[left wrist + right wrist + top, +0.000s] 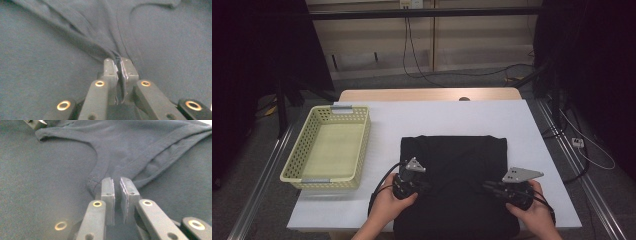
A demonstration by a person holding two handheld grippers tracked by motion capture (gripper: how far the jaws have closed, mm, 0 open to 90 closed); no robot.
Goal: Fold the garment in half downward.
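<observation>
Fabric of the black shirt (462,160) sits pinched in both tongs, left (119,65) and right (116,184).

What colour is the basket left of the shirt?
Pale yellow basket, clearest in the high view.

shirt (454,165): black, plain | basket (297,150): pale yellow | table cover (532,130): white

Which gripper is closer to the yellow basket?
Left. The left gripper sits on the black shirt just right of the basket; the right gripper is farther right across the shirt.
</observation>
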